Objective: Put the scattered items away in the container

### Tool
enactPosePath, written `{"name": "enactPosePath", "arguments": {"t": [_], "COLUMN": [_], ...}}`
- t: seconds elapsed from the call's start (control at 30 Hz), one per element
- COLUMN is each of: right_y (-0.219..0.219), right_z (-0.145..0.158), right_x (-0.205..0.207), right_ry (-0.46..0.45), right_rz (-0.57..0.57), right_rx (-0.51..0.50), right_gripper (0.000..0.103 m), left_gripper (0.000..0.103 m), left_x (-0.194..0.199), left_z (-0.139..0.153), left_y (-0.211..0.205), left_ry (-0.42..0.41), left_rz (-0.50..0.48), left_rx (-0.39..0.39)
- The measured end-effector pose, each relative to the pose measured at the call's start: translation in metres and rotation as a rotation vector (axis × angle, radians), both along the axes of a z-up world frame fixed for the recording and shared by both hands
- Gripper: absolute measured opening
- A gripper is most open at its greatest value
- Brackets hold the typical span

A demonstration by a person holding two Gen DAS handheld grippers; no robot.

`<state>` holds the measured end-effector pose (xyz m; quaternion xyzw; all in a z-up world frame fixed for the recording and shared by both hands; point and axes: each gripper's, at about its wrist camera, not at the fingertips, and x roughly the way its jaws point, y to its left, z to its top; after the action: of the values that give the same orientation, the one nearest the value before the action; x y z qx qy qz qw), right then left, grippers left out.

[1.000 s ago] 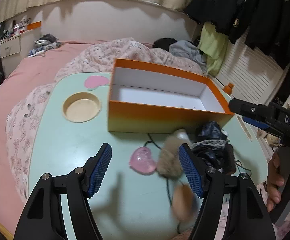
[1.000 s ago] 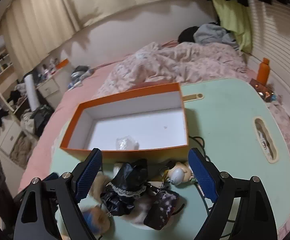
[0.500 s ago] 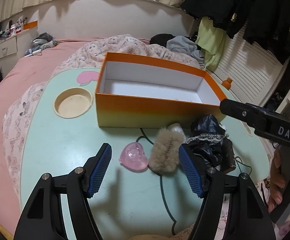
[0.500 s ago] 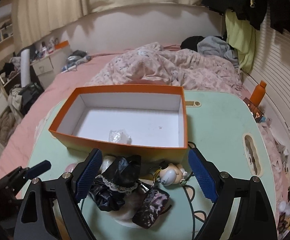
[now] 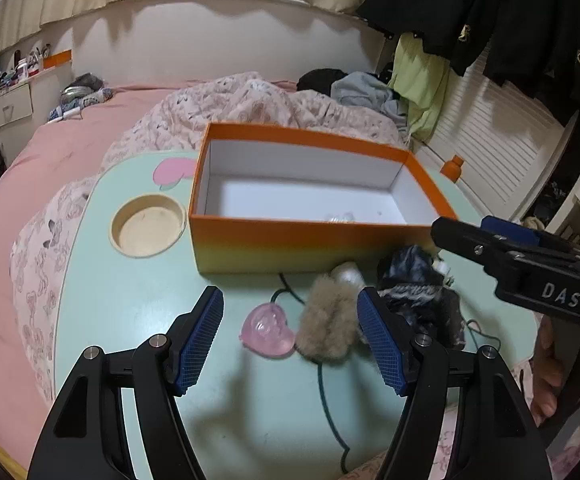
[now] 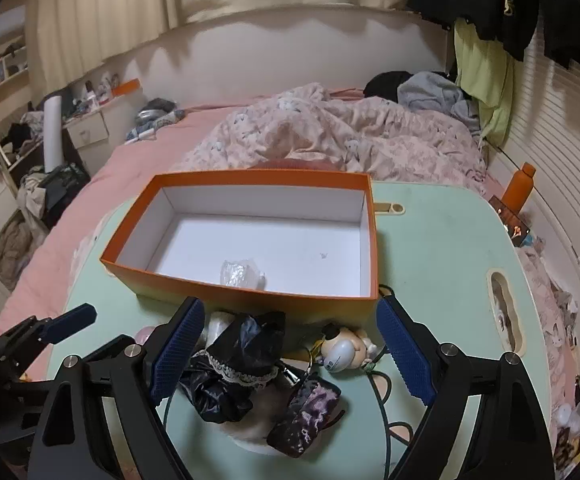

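An orange box with a white inside stands on the mint table; a clear crumpled wrapper lies in it. In front of the box sit a pink heart-shaped piece, a tan furry item, a black lace-trimmed bundle, a dark pouch and a small white figure keychain. My left gripper is open above the heart and fur. My right gripper is open over the black bundle and keychain.
A round cup recess and a pink heart sticker lie left of the box. A dark cable runs across the table. An orange bottle stands at the right edge. A pink bed surrounds the table.
The left wrist view steadied after a blurred item dropped out of frame; the fur piece now lies still. The right view rolled level, and its gripper sits a little further back from the box.
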<state>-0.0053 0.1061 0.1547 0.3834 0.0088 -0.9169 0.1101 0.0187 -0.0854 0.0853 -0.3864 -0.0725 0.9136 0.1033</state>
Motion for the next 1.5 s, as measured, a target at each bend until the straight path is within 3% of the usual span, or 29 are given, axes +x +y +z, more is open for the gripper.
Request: {"name": "enactPosePath", "arguments": {"t": [1.5], "right_y": [-0.019], "right_z": [0.000], "right_x": [0.010], "right_ry": [-0.016], "right_rz": [0.122], "right_rx": [0.047], "right_gripper": [0.086], "left_gripper": [0.070], "left_x": [0.007], "left_z": [-0.005], "left_y": [-0.003], "left_ry": [-0.013], "left_rz": [0.003], "left_rx": [0.013]}}
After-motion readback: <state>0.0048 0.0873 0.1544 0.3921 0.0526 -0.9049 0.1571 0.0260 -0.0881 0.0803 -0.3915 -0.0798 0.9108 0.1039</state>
